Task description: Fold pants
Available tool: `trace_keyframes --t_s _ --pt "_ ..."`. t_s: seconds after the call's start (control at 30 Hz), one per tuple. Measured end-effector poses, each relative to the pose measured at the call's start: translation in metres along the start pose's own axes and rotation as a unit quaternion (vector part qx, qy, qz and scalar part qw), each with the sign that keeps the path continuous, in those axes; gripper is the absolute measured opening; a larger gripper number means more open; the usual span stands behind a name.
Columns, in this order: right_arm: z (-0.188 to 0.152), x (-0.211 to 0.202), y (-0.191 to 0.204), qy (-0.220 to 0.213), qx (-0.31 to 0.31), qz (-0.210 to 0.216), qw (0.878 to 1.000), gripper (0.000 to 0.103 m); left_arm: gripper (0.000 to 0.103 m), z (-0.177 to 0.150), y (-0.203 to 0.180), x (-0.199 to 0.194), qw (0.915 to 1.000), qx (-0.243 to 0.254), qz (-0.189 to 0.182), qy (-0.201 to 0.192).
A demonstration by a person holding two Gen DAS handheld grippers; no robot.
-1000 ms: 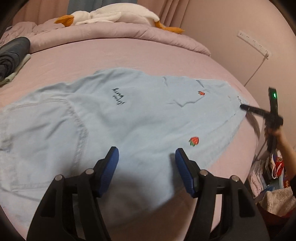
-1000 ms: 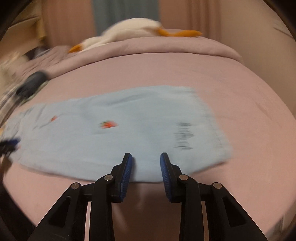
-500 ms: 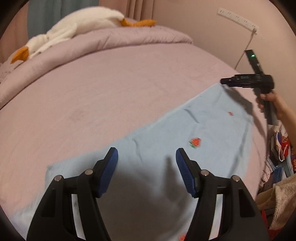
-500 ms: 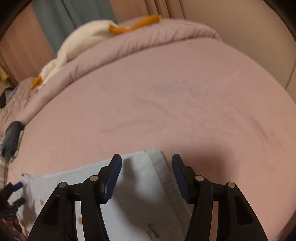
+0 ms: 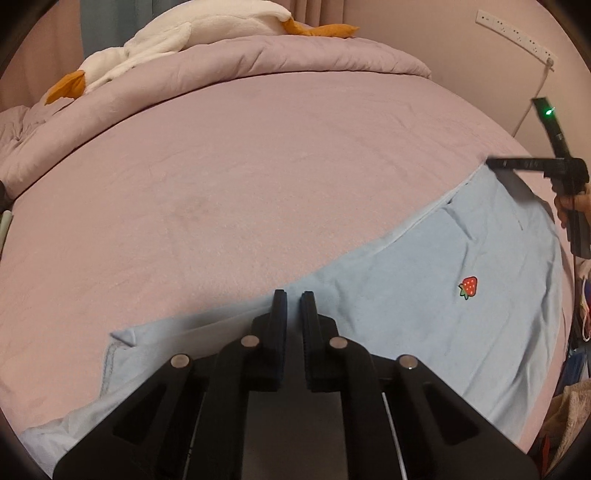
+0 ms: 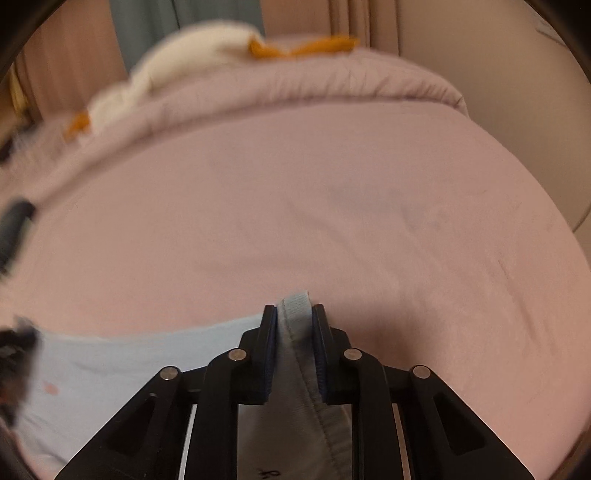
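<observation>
Light blue pants (image 5: 443, 314) with a strawberry patch (image 5: 468, 287) lie flat on the pink bed sheet (image 5: 221, 184). My left gripper (image 5: 293, 295) sits at their far edge, jaws closing to a narrow slit with the cloth edge pinched between them. My right gripper (image 6: 294, 310) is at the far corner of the pants (image 6: 147, 362); its jaws are closing, and a bunched, stitched hem (image 6: 295, 321) stands up between the pads. In the left wrist view the right gripper (image 5: 493, 162), held by a hand, touches that same corner.
A rolled pink duvet (image 5: 258, 62) with a white plush goose (image 5: 184, 33) lies across the head of the bed. A power strip (image 5: 517, 33) is on the wall at right. Bags and clutter (image 5: 569, 406) sit beyond the bed's right edge. A dark item (image 6: 14, 221) lies far left.
Both grippers went from above the pants to their far edge. Both stood open half a second ago and are now closed on the cloth, with the hem lifted between the right pads.
</observation>
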State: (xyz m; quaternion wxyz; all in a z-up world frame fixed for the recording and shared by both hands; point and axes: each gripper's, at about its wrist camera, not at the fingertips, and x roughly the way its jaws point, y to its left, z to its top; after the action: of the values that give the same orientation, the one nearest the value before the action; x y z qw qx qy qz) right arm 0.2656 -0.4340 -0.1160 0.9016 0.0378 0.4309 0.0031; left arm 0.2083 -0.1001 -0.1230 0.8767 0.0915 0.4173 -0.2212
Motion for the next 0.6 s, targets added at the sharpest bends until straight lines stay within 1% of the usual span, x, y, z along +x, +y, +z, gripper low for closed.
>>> trace_keyframes --t_s 0.03,0.07,0.1,0.13,0.17,0.2,0.23,0.27,0.33,0.37,0.4,0.43,0.47,0.5,0.53,0.57,0.6 --pt "-0.002 0.003 -0.004 0.012 0.006 -0.002 1.0 0.021 0.009 0.0 -0.002 -0.003 1.0 0.001 0.006 0.0" --pt "-0.003 0.0 -0.006 0.006 0.023 0.0 1.0 0.024 0.011 0.0 -0.004 -0.007 0.9999 0.002 0.013 -0.001" --pt "-0.004 -0.009 -0.009 -0.002 0.045 -0.003 0.999 0.028 0.019 0.0 -0.005 -0.01 0.9998 0.004 0.019 -0.004" --pt "-0.006 -0.015 -0.01 -0.01 0.055 -0.009 0.998 0.035 0.028 -0.001 -0.008 -0.017 0.9997 0.006 0.021 -0.012" --pt "-0.009 -0.03 -0.011 -0.031 0.061 -0.012 0.998 0.036 0.03 -0.006 -0.012 -0.026 0.9995 0.01 0.015 -0.025" --pt "-0.012 -0.041 -0.011 -0.046 0.063 -0.002 0.997 0.037 0.031 -0.009 -0.018 -0.035 0.9992 0.014 0.0 -0.037" --pt "-0.02 -0.059 -0.008 -0.067 0.062 0.027 0.995 0.036 0.031 -0.012 -0.025 -0.041 0.9986 0.018 -0.017 -0.046" --pt "-0.028 -0.07 -0.004 -0.076 0.057 0.045 0.994 0.037 0.031 -0.018 -0.034 -0.047 0.9975 0.025 -0.04 -0.052" --pt "-0.048 -0.084 0.009 -0.08 0.037 0.073 0.993 0.037 0.031 -0.028 -0.047 -0.047 0.9962 0.036 -0.062 -0.048" --pt "-0.061 -0.086 0.017 -0.074 0.021 0.084 0.994 0.036 0.031 -0.039 -0.054 -0.043 0.9961 0.046 -0.067 -0.034" --pt "-0.075 -0.086 0.024 -0.064 0.003 0.081 0.995 0.036 0.032 -0.047 -0.057 -0.038 0.9964 0.052 -0.064 -0.022" --pt "-0.093 -0.08 0.031 -0.046 -0.022 0.063 0.997 0.036 0.033 -0.058 -0.058 -0.032 0.9967 0.057 -0.057 -0.005" --pt "-0.103 -0.073 0.033 -0.03 -0.036 0.043 0.998 0.036 0.033 -0.072 -0.057 -0.034 0.9963 0.063 -0.055 -0.02" --pt "-0.115 -0.063 0.03 -0.014 -0.055 0.009 0.998 0.036 0.033 -0.079 -0.054 -0.038 0.9957 0.066 -0.055 -0.032" --pt "-0.122 -0.062 0.024 -0.026 -0.064 0.003 0.998 0.035 0.034 -0.084 -0.048 -0.042 0.9963 0.061 -0.054 -0.029" --pt "-0.124 -0.064 0.016 -0.043 -0.057 0.008 0.997 0.032 0.034 -0.088 -0.041 -0.047 0.9971 0.048 -0.054 -0.024" --pt "-0.122 -0.065 0.005 -0.049 -0.036 -0.015 0.998 0.023 0.034 -0.091 -0.036 -0.051 0.9975 0.044 -0.05 -0.021"
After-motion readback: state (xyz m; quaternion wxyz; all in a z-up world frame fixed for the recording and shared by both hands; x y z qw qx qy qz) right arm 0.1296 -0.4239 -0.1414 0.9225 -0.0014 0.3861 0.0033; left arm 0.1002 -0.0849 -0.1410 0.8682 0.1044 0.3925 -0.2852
